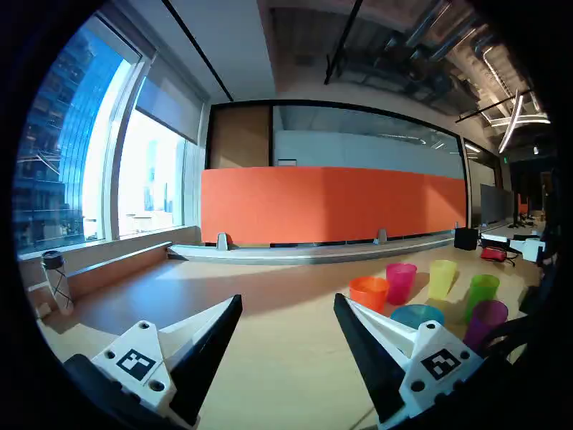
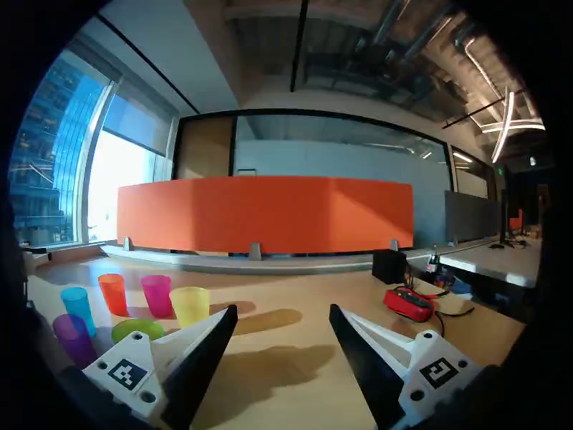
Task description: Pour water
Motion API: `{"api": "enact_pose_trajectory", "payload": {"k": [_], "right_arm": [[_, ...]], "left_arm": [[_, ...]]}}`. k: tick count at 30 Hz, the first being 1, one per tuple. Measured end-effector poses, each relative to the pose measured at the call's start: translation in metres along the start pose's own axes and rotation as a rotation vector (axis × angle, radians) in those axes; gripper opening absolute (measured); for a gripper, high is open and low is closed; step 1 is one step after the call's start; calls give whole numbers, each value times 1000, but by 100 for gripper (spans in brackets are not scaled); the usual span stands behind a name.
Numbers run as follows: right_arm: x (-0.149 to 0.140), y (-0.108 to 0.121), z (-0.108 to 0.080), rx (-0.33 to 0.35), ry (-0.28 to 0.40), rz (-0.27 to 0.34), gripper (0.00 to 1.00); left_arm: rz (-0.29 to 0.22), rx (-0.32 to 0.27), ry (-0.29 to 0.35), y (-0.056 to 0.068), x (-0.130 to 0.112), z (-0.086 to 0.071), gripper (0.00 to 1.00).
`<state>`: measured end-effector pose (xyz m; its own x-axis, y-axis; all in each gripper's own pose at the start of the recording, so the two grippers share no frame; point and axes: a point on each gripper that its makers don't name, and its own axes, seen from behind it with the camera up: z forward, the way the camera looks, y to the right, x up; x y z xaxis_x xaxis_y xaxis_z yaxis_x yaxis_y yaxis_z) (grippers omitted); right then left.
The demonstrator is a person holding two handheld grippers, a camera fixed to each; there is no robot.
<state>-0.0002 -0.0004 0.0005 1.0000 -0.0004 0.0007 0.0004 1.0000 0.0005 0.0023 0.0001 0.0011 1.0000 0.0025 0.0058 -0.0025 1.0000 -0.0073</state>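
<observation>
Several coloured plastic cups stand grouped on the wooden table. In the left gripper view they are right of my left gripper [image 1: 288, 302]: an orange cup [image 1: 369, 292], a pink cup [image 1: 400, 282], a yellow cup [image 1: 442, 278], a green cup [image 1: 481, 294], a blue cup [image 1: 417, 315] and a purple cup [image 1: 486, 320]. In the right gripper view the same kind of group lies left of my right gripper [image 2: 283, 310]: blue cup [image 2: 77, 309], orange cup [image 2: 114, 293], pink cup [image 2: 157, 295], yellow cup [image 2: 190, 305], green cup [image 2: 137, 330], purple cup [image 2: 73, 339]. Both grippers are open and hold nothing.
An orange partition [image 1: 329, 204] runs along the table's far edge. A lidded cup [image 1: 56, 281] stands by the window ledge at left. A red pouch [image 2: 408, 303], cables and a black box [image 2: 389, 266] lie at right, near another desk [image 2: 494, 261].
</observation>
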Motion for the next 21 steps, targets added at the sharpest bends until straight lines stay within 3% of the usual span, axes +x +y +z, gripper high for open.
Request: {"api": "enact_pose_trajectory", "payload": {"k": [8, 21], "right_arm": [[13, -7, 5, 25, -12, -11, 99], [74, -17, 12, 95, -33, -12, 99]], "left_arm": [[30, -3, -28, -2, 8, 6, 95], [31, -70, -46, 3, 78, 22, 95]]}}
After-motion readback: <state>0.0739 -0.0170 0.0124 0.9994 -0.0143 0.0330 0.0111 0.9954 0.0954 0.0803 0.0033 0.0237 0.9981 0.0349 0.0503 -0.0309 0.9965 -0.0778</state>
